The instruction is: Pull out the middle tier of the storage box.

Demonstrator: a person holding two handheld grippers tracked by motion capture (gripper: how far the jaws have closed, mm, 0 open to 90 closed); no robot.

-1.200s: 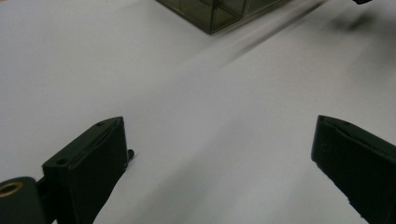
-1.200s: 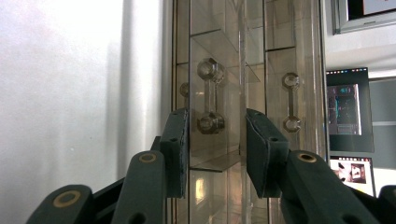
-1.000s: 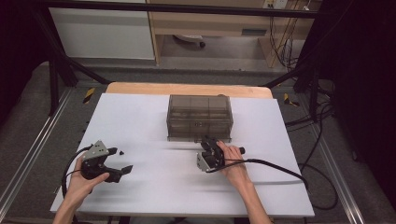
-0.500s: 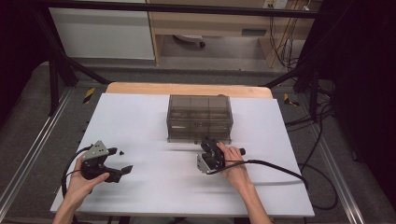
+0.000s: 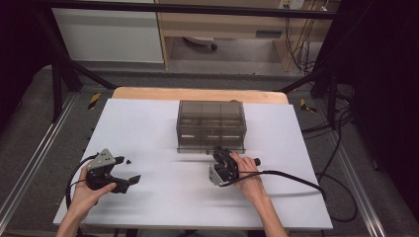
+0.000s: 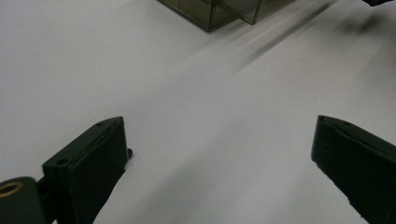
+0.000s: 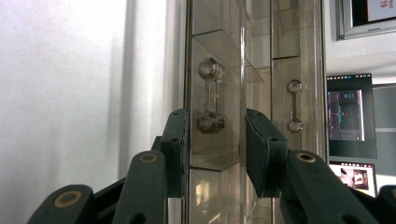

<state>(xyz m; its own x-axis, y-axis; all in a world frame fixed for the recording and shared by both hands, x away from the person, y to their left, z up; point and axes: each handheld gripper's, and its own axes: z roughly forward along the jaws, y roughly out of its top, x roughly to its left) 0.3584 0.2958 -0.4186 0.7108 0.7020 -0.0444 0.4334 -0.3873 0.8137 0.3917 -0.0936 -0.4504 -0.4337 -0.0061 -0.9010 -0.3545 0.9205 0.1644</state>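
Observation:
A smoky see-through drawer cabinet (image 5: 211, 123) stands at the middle back of the white table (image 5: 148, 128); its corner (image 6: 210, 14) shows at the top of the left gripper view. Its bottom drawer (image 5: 211, 144) sticks out a little toward me. My right gripper (image 5: 220, 152), rolled on its side, is shut on that drawer's front (image 7: 215, 158), one jaw under it and one over it, with the clear handle (image 7: 210, 95) between them. The upper drawer's handle (image 7: 294, 105) lies beside it. My left gripper (image 5: 127, 169) rests at the table's front left, open, with bare table between its jaws (image 6: 219, 154).
A cable (image 5: 296, 178) trails from the right gripper across the table's right front. A wooden strip (image 5: 197, 94) borders the far edge. Metal rails (image 5: 34, 153) and floor cables (image 5: 341, 128) flank the table. Monitors (image 7: 348, 112) show beyond the cabinet in the right gripper view.

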